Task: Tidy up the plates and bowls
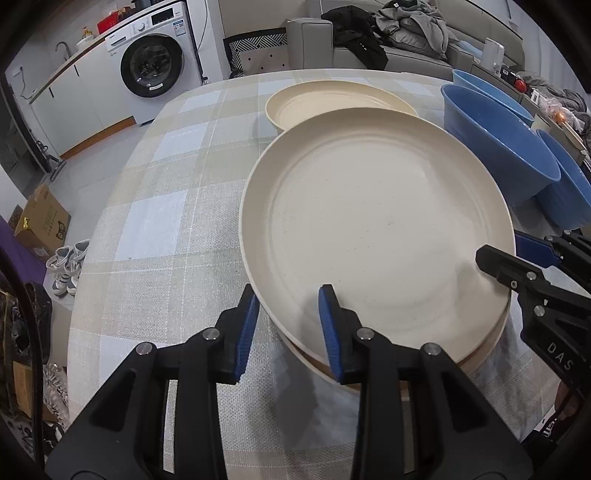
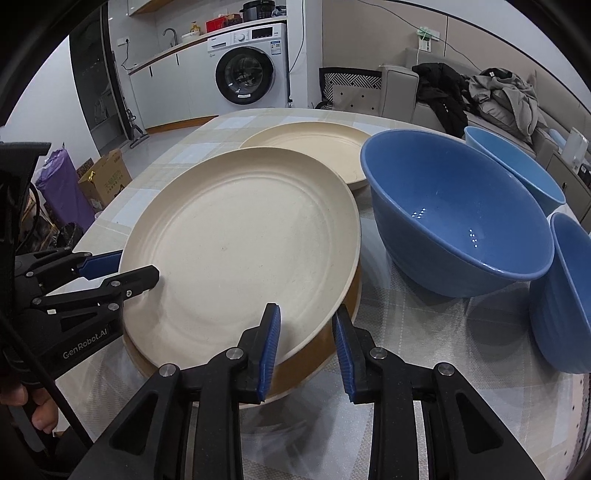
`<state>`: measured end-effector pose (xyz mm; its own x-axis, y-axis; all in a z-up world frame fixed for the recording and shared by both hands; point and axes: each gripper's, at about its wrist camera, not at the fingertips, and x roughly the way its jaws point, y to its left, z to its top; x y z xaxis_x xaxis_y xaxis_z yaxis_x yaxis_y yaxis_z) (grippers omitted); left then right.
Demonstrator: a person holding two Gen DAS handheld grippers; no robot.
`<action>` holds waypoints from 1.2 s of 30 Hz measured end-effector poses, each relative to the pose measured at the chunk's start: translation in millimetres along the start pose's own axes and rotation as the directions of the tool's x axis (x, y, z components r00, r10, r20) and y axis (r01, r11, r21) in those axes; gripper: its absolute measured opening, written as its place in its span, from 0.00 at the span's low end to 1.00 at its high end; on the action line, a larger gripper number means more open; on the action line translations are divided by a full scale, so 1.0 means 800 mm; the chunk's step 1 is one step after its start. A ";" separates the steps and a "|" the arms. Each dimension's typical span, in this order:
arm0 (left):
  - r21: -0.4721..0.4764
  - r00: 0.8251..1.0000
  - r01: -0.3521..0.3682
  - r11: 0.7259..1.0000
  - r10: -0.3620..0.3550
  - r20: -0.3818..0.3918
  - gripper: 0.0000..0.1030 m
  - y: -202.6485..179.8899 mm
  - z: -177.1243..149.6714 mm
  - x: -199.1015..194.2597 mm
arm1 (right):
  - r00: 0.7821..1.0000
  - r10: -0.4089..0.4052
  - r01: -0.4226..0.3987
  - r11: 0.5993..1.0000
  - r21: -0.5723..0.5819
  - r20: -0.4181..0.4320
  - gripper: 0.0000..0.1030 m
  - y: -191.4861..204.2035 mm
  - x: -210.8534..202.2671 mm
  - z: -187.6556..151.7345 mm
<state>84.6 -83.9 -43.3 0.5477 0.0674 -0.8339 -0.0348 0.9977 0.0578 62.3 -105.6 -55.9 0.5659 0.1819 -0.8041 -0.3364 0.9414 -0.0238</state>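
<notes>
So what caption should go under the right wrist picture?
Two grippers, left gripper and right gripper, straddle the rim of a cream plate stacked on another, beside blue bowls.

A white front-loading washing machine (image 2: 252,65) stands under a counter with a curved tap (image 2: 170,34). A grey sofa (image 2: 491,107) heaped with clothes lines the wall; pale tiled floor (image 1: 110,136).

Cream plates: 3. Two stacked at 6 o'clock, top plate (image 2: 240,236) on lower plate (image 2: 317,354); one single plate (image 2: 314,147) at 12 o'clock.
Blue bowls: 3, at 3 o'clock: big bowl (image 2: 454,221), far bowl (image 2: 517,166), edge bowl (image 2: 565,295).
</notes>
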 end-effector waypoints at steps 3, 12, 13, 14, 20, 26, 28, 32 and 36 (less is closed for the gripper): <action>0.001 1.000 -0.002 1.000 0.002 0.007 0.29 0.000 -0.004 -0.001 | 0.999 -0.034 0.034 0.999 -0.016 0.003 0.28 0.005 0.001 -0.001; -0.007 1.000 0.026 1.000 -0.026 -0.004 0.44 0.005 -0.005 0.004 | 0.997 -0.075 0.074 0.997 0.018 0.027 0.38 0.000 -0.003 -0.002; -0.009 1.000 0.027 1.000 -0.027 -0.003 0.50 0.006 -0.005 0.003 | 0.997 -0.074 0.073 0.997 0.025 0.032 0.40 -0.005 -0.005 -0.003; -0.014 0.999 0.036 0.999 -0.036 0.004 0.54 0.008 -0.005 0.002 | 0.997 -0.070 0.069 0.997 0.030 0.036 0.41 -0.007 -0.006 -0.003; -0.055 0.997 0.069 0.996 -0.066 0.049 0.77 0.025 -0.003 -0.015 | 0.997 -0.042 0.040 0.999 0.034 0.060 0.48 -0.012 -0.015 -0.006; -0.060 0.993 0.100 0.993 -0.096 0.065 0.79 0.039 0.001 -0.030 | 0.996 -0.029 0.025 0.999 0.049 0.088 0.61 -0.013 -0.028 -0.005; -0.043 0.993 0.102 0.994 -0.099 0.072 0.80 0.041 0.002 -0.035 | 0.994 -0.021 0.015 0.998 0.065 0.104 0.74 -0.017 -0.032 -0.003; -0.024 0.989 0.118 0.993 -0.115 0.096 0.82 0.044 0.007 -0.044 | 0.990 -0.038 0.022 0.993 0.116 0.139 0.82 -0.024 -0.041 0.007; -0.030 0.986 0.124 0.992 -0.119 0.115 0.91 0.049 0.016 -0.052 | 0.988 -0.026 0.004 0.990 0.140 0.151 0.89 -0.026 -0.049 0.015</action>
<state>71.4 -48.0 0.9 0.6407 -0.0530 -0.7660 0.0079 0.9980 -0.0624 56.2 -129.2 -17.1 0.6814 0.1984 -0.7045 -0.2249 0.9727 0.0564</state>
